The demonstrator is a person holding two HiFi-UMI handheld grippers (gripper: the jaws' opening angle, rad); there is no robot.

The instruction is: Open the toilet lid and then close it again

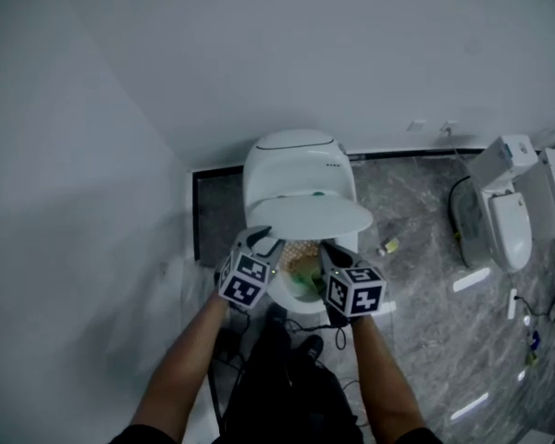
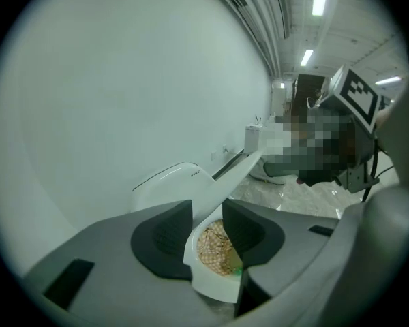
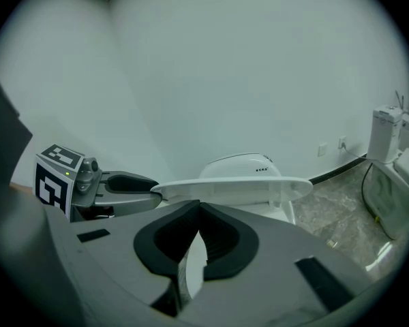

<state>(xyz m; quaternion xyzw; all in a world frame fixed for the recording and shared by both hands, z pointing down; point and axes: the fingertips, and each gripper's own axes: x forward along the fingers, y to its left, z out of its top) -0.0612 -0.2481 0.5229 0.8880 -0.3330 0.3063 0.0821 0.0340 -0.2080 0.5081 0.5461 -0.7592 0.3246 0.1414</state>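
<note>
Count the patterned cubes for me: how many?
2. The left cube rides the left gripper, clamped on the lid; the right cube rides the shut right gripper. None seems hidden.

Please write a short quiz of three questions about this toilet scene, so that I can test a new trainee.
1. True or false: the right gripper is clamped on the toilet lid.
2. Which one holds the toilet lid by its edge? A) the left gripper B) the right gripper C) neither
3. Fill in: in the head view, the second toilet stands on the floor at the ___ side.

Key: 1 false, its jaws are shut with nothing between them. 2 A. 3 right.
</note>
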